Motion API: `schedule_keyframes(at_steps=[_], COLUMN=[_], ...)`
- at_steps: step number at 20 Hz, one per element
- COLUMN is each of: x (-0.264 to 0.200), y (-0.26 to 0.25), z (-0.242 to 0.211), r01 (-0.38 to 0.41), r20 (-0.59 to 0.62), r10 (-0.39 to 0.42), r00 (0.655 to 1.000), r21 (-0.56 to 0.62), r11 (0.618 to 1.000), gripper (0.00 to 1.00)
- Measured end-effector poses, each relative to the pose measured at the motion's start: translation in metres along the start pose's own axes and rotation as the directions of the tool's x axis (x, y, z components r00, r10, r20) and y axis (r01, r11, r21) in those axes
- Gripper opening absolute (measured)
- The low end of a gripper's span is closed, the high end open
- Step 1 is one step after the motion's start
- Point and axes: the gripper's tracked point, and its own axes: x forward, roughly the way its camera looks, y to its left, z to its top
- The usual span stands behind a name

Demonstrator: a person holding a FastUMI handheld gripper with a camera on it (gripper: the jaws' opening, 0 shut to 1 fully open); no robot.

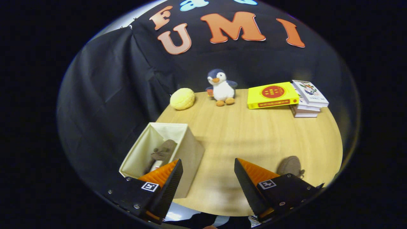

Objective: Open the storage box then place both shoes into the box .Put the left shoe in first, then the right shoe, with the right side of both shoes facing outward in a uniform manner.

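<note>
- The tongs (208,178) sit at the bottom centre of the frame, their two fingers spread wide apart with bare bench showing between them; they are released and grasp nothing.
- One round wooden bench (254,140) fills the middle of the frame and carries everything else.
- One open storage box (190,152), cream fabric, stands at the lower left of the frame, just ahead of the left finger, which overlaps its near corner. Its top is open.
- One brown shoe (162,152) lies inside the box, toward its near right side, tilted against the wall; part of it is hidden by the left finger.
- A second brown shoe (290,166) rests on the bench at the lower right of the frame, just beyond the right finger, which covers its near part. That makes two shoes, one in the box and one out.
- One yellow round bun-like object (182,98) lies at the far left edge of the bench, upper left of centre.
- One plush penguin (221,87) stands upright at the far edge, upper centre.
- One yellow book (272,94) lies flat at the upper right, touching a stack of about three books (309,98) beside it.
- Black cloth (108,95) hangs behind the bench.
</note>
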Motion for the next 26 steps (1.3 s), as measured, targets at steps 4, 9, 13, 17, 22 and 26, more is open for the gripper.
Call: schedule_keyframes(at_steps=[4,9,13,17,22,26], x=[-0.007,-0.015,-0.010,0.009,0.040,0.049], y=[-0.086,-0.157,-0.182,-0.202,-0.225,-0.223], z=[-0.038,-0.077,-0.111,-0.132,-0.137,-0.142], r01=[0.145,0.236,0.254,0.278,0.324,0.308], r20=[-0.030,-0.069,-0.122,-0.149,-0.147,-0.170], r10=[-0.145,-0.236,-0.258,-0.284,-0.321,-0.297], r00=[0.989,0.969,0.958,0.947,0.936,0.940], r21=[0.004,-0.005,-0.052,-0.060,-0.007,0.040], r11=[0.989,0.972,0.966,0.959,0.946,0.951], gripper=[0.98,0.93,0.86,0.75,0.55,0.39])
